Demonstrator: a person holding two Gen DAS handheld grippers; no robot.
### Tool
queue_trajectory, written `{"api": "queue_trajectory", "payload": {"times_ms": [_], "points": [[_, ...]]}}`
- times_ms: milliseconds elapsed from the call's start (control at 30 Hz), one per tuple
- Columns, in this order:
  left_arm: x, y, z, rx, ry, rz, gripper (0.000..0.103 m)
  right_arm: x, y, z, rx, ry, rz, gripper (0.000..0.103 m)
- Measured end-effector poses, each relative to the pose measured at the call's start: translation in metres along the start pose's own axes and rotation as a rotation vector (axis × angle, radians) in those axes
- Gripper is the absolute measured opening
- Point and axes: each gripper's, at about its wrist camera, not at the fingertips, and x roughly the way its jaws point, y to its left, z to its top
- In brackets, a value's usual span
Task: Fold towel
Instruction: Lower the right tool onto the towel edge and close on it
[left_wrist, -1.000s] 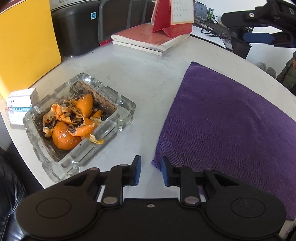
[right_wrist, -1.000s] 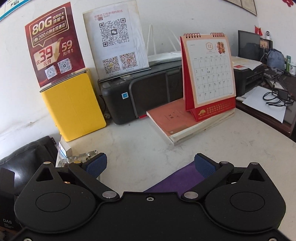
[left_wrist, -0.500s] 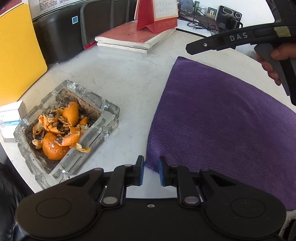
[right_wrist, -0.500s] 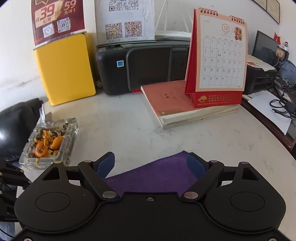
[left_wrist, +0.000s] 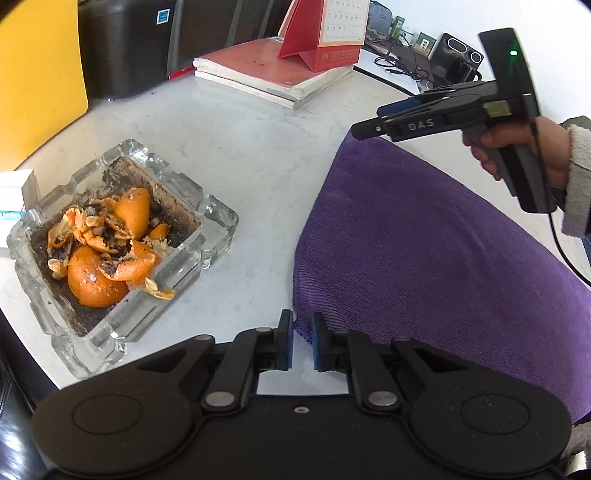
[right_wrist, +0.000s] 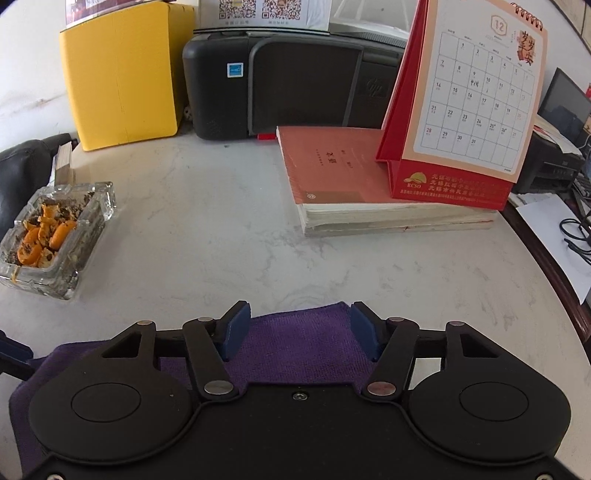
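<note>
A purple towel (left_wrist: 424, 258) lies flat on the white marble table (left_wrist: 229, 140). My left gripper (left_wrist: 303, 339) is shut on its near left corner, and the corner's tip shows between the blue pads. My right gripper (right_wrist: 298, 325) hangs low over the far corner of the towel (right_wrist: 299, 339). Its jaws are closing with the corner between them, and the pads stand clear of the cloth on both sides. In the left wrist view the right gripper (left_wrist: 364, 130) shows side-on above the towel's far edge, held by a hand (left_wrist: 517, 147).
A glass ashtray (left_wrist: 122, 236) full of orange peel sits left of the towel. Stacked books (right_wrist: 369, 192) with a red desk calendar (right_wrist: 469, 110) stand at the back, a black printer (right_wrist: 288, 81) and yellow box (right_wrist: 118, 74) behind. A small white box (left_wrist: 14, 192) lies far left.
My left jaws have narrowed onto the towel's near corner. The right gripper has come down toward the towel's far corner, and its jaws have drawn closer together.
</note>
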Motion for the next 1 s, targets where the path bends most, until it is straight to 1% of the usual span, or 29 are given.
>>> {"api": "queue_trajectory", "payload": {"times_ms": [133, 267, 300, 633, 800, 867, 1000], "points": [[0.0, -0.002, 0.002, 0.0, 0.0, -0.006, 0.009, 0.017, -0.008, 0.006, -0.013, 0.029, 0.009, 0.055], [-0.001, -0.003, 0.004, -0.001, 0.001, -0.022, 0.009, 0.03, -0.014, 0.007, -0.017, 0.059, 0.018, 0.055], [-0.001, -0.003, 0.004, 0.0, 0.005, -0.036, 0.009, 0.032, -0.016, 0.007, -0.014, 0.064, 0.02, 0.055], [0.003, -0.008, 0.003, 0.007, 0.036, -0.087, 0.01, 0.037, -0.025, 0.01, 0.05, 0.107, 0.06, 0.055], [0.007, -0.008, 0.004, 0.006, 0.048, -0.095, 0.011, 0.036, -0.026, 0.009, 0.077, 0.122, 0.081, 0.057], [0.009, -0.008, 0.006, 0.004, 0.05, -0.094, 0.019, 0.037, -0.026, 0.009, 0.078, 0.125, 0.088, 0.06], [0.012, -0.01, 0.01, 0.013, 0.053, -0.082, 0.024, 0.037, -0.025, 0.008, 0.076, 0.126, 0.096, 0.064]]}}
